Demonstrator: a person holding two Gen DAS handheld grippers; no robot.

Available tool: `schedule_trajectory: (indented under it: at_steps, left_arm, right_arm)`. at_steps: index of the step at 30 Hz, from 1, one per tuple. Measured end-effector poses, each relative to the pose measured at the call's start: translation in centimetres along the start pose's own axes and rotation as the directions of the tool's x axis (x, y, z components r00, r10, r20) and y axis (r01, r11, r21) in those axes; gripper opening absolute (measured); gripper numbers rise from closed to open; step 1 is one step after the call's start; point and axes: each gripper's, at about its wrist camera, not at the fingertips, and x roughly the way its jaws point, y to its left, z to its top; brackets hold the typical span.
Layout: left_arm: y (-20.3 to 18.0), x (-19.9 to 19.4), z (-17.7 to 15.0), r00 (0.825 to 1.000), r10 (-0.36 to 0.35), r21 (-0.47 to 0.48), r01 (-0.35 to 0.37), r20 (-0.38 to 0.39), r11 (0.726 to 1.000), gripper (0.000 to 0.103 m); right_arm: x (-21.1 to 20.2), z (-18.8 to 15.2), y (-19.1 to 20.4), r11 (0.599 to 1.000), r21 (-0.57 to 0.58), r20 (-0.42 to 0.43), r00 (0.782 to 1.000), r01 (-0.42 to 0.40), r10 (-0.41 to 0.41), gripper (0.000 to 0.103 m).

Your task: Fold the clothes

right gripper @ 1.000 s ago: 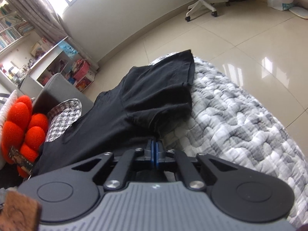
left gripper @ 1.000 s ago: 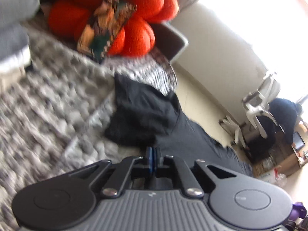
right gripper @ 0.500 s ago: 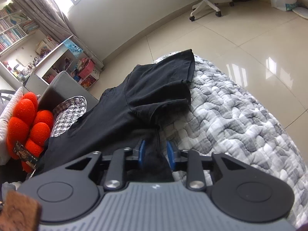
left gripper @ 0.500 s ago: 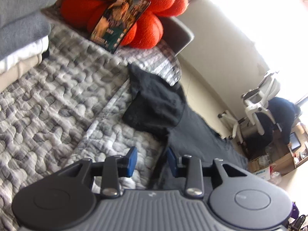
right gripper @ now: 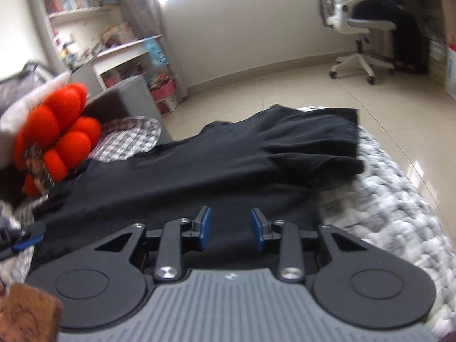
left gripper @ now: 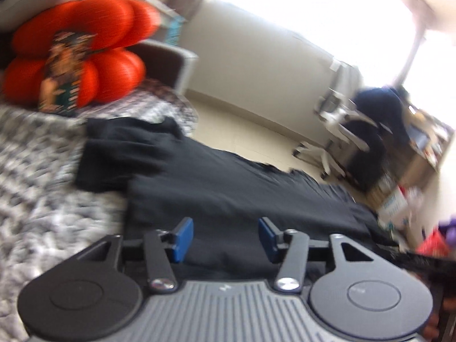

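One black short-sleeved T-shirt [right gripper: 228, 168] lies spread flat on a grey-and-white mottled quilted bed cover [right gripper: 399, 199], its hem nearest both cameras and its two sleeves reaching out to either side. In the left wrist view the same shirt [left gripper: 228, 185] runs across the frame, with one sleeve bunched toward the left on the quilt [left gripper: 37, 171].

Two hand-held grippers are in use. The left hand-held gripper [left gripper: 225, 239] has just been opening; its blue pads stand well apart over the shirt's lower edge, with cloth below them but nothing pinched. The right hand-held gripper [right gripper: 230, 229] has also just been opening, to a narrower gap; its blue pads sit above the black fabric without pressing on it. At the left edge of the right wrist view a blue-tipped black part, seemingly the other gripper, pokes in over the shirt.

One orange-red lobed plush cushion [right gripper: 57, 131] rests at the head of the bed, with one dark printed card or booklet [left gripper: 62, 71] leaning against it. One white swivel office chair [right gripper: 362, 34] stands on the tiled floor [right gripper: 285, 85], with a person in dark clothing seated in it.
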Motion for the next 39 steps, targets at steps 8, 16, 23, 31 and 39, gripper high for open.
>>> schedule_trajectory:
  at_steps: [8, 16, 23, 31, 39]
  left_arm:
    - [-0.9, 1.0, -1.4, 0.987, 0.122, 0.303, -0.085, -0.106, 0.949, 0.060]
    - [-1.8, 1.1, -1.3, 0.998, 0.038, 0.246, -0.024, -0.053, 0.969, 0.072]
    - [-2.8, 2.6, -2.6, 0.995, 0.010, 0.342, 0.026, -0.104, 0.939, 0.080]
    - [-3.9, 3.0, -3.1, 0.987, 0.010, 0.433, 0.060, -0.158, 0.900, 0.094]
    - [-3.6, 3.0, -2.7, 0.981, -0.005, 0.428, 0.088, -0.192, 0.900, 0.094]
  right_arm:
    - [1.1, -1.5, 2.2, 0.958, -0.272, -0.034, 0.994, 0.092, -0.106, 0.048]
    - [0.9, -1.2, 3.0, 0.978, -0.206, -0.027, 0.999, 0.015, -0.021, 0.048]
    - [3.1, -1.7, 6.5, 0.965, -0.262, -0.061, 0.998, -0.011, -0.005, 0.057]
    - [7.6, 0.6, 9.0, 0.959, -0.285, -0.068, 0.997, 0.015, -0.036, 0.061]
    - [11.8, 3.4, 9.7, 0.967, -0.253, -0.070, 0.997, 0.026, -0.045, 0.061]
